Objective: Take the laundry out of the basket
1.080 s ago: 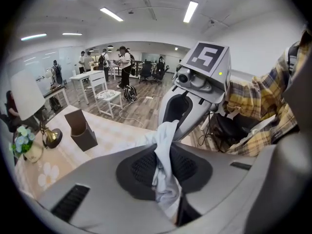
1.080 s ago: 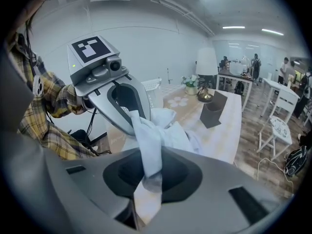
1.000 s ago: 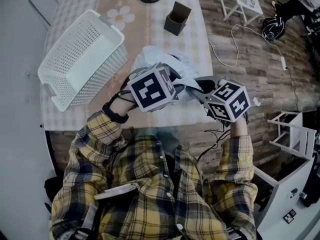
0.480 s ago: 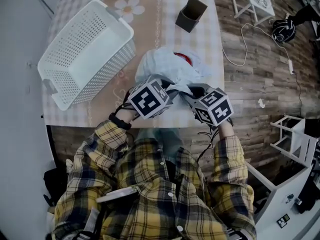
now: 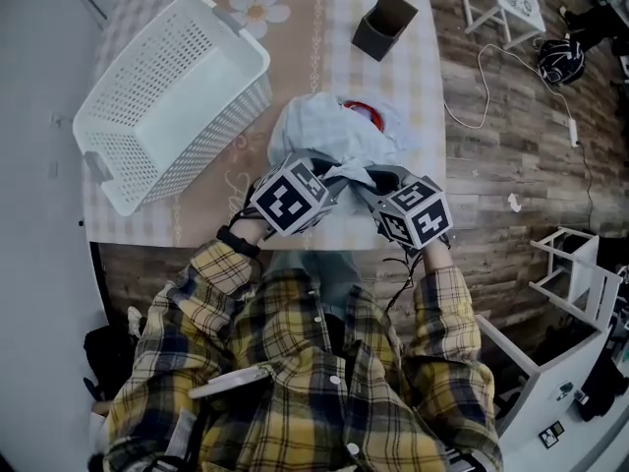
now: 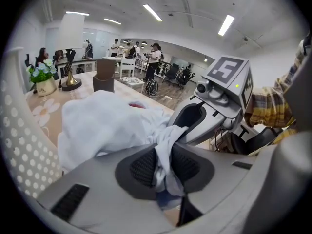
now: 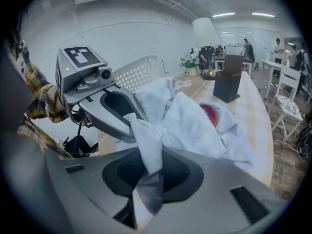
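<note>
1. Fabric, soft and crumpled: the laundry [image 5: 334, 136] is one pale blue-white bundle with a red patch near its top. It is heaped on the table [image 5: 393, 77] just beside the basket [image 5: 201, 141], outside it
2. One twisted fold of it runs into the left gripper [image 6: 165, 165], a smooth grey shell with two dark ribbed pads. These jaws have just been easing open, but they stand narrow and pinch the cloth
3. Another fold hangs through the right gripper [image 7: 148, 172], whose two dark pads are also narrow and clamped on cloth
4. The one basket is white plastic, rectangular, with walls pierced by rows of small holes
5. The table wears a checked cloth with a beige daisy-print runner
6. One dark brown box [image 5: 384, 25], square and open-topped, stands well apart from the bundle
</note>
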Action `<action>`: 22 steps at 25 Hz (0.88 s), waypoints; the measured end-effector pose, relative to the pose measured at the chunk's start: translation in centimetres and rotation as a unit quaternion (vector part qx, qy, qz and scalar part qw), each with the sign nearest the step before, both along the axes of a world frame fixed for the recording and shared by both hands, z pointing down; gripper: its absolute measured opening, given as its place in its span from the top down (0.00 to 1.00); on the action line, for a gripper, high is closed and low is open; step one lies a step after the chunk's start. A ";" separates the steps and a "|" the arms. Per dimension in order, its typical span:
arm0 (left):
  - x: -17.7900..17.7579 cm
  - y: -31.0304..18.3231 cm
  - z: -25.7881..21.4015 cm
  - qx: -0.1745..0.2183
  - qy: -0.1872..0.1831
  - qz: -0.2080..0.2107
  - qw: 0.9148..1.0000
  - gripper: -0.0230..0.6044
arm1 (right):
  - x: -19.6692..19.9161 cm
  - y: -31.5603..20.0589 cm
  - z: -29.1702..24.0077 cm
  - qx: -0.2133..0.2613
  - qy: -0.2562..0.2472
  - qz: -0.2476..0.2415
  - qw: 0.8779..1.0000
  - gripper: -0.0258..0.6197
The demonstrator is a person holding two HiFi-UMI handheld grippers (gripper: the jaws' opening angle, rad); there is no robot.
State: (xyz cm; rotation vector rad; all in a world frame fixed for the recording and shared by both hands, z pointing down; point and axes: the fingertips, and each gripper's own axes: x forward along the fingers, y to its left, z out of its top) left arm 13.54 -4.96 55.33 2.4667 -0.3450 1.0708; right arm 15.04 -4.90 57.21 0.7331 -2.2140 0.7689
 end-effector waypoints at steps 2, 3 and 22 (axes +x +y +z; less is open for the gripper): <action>0.1 -0.1 -0.3 0.004 0.009 -0.005 1.000 0.78 | 0.1 0.1 -0.4 0.000 -0.004 0.010 1.000 0.78; 0.1 -0.2 -0.6 0.006 0.014 -0.009 1.000 0.77 | 0.2 0.1 -0.7 0.000 -0.007 0.014 1.000 0.77; -0.9 -1.3 -15.9 0.087 0.165 -0.075 0.980 0.68 | 1.6 -0.7 -16.7 0.146 -0.115 0.047 0.981 0.64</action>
